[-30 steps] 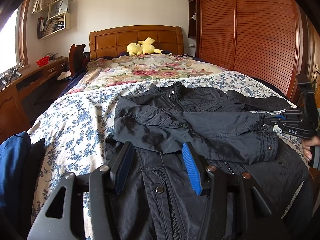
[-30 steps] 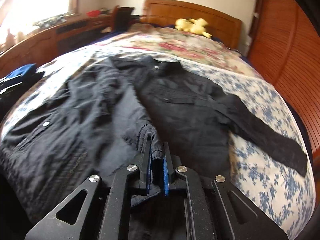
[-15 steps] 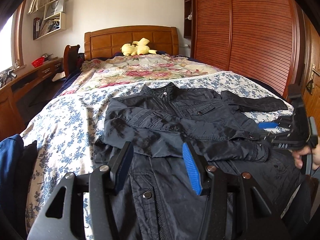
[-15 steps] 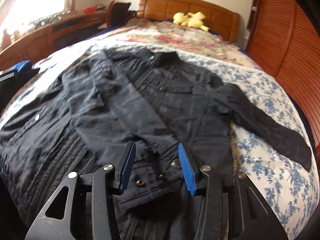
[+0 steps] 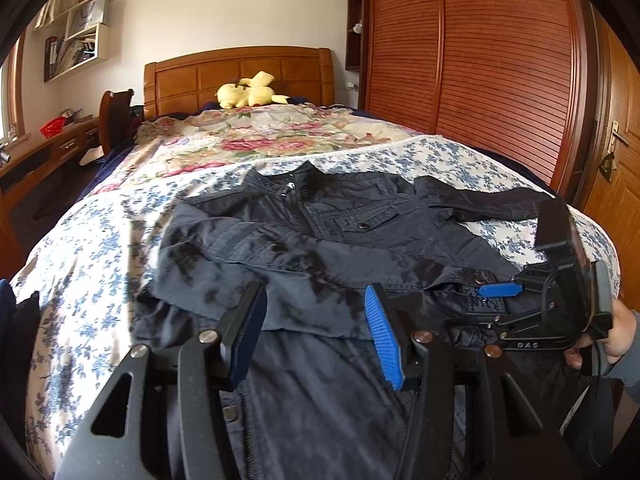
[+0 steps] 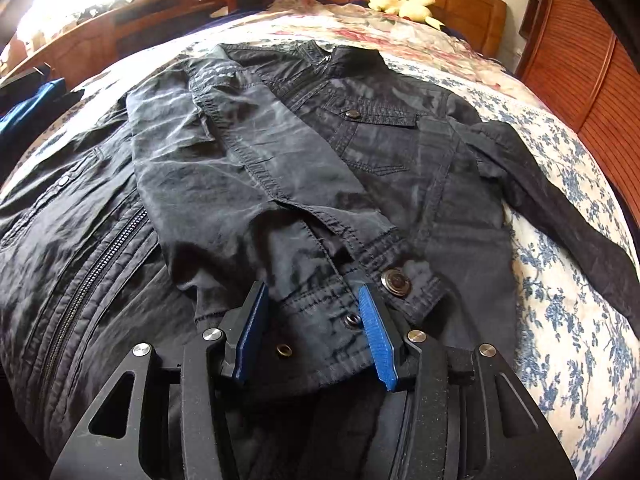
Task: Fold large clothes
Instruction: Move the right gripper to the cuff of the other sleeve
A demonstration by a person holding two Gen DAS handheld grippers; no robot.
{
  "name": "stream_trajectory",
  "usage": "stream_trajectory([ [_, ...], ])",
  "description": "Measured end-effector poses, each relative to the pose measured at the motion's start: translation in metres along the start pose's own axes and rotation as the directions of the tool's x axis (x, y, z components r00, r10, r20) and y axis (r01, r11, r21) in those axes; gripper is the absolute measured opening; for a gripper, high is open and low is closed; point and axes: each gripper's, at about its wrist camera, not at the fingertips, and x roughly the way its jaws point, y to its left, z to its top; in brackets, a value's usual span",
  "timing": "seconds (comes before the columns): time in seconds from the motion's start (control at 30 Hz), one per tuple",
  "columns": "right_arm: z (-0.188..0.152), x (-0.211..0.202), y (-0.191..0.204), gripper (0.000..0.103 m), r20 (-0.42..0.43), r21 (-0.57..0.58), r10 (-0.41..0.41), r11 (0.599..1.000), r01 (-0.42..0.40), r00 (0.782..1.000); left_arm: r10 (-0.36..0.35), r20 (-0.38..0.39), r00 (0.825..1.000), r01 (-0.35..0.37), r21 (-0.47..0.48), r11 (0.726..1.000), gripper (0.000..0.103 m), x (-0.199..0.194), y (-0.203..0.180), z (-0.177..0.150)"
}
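The black jacket lies spread face up on the floral bedspread, its collar toward the wooden headboard and its hem toward me. One sleeve is folded across the jacket's chest, with its snap cuff lying near the hem. The other sleeve stretches out flat on the bedspread beside the jacket. My left gripper hovers over the jacket's lower front with its blue pads spread wide, holding nothing. My right gripper sits at the folded cuff, fingers apart on either side of it, the cloth lying loose between them. A yellow plush toy rests beyond the jacket, against the headboard.
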Motion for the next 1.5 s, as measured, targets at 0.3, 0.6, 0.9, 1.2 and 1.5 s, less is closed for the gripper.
stream_trajectory([
  [0.3,-0.011,-0.037,-0.06,0.05,0.038,0.073,-0.058,0.996,0.055,0.998,-0.024,-0.029,0.999,0.026,0.04,0.999,0.05,0.02,-0.029,-0.004],
  [0.6,-0.026,-0.056,-0.17,0.05,0.006,0.234,-0.189,0.955,0.183,0.982,-0.046,-0.058,0.997,0.049,0.049,0.998,0.05,0.035,-0.047,-0.013],
  [0.9,-0.041,-0.066,-0.279,0.056,-0.055,0.364,-0.343,0.868,0.338,0.938,-0.046,-0.097,0.994,0.053,0.067,0.996,0.05,0.048,-0.056,-0.02],
  [1.2,-0.054,-0.076,-0.357,0.057,-0.106,0.482,-0.385,0.787,0.386,0.917,-0.041,-0.126,0.991,0.051,0.081,0.995,0.05,0.057,-0.061,-0.026],
  [1.5,-0.062,-0.077,-0.4,0.059,-0.154,0.526,-0.419,0.732,0.434,0.895,-0.04,-0.135,0.99,0.053,0.093,0.994,0.05,0.059,-0.063,-0.027],
])
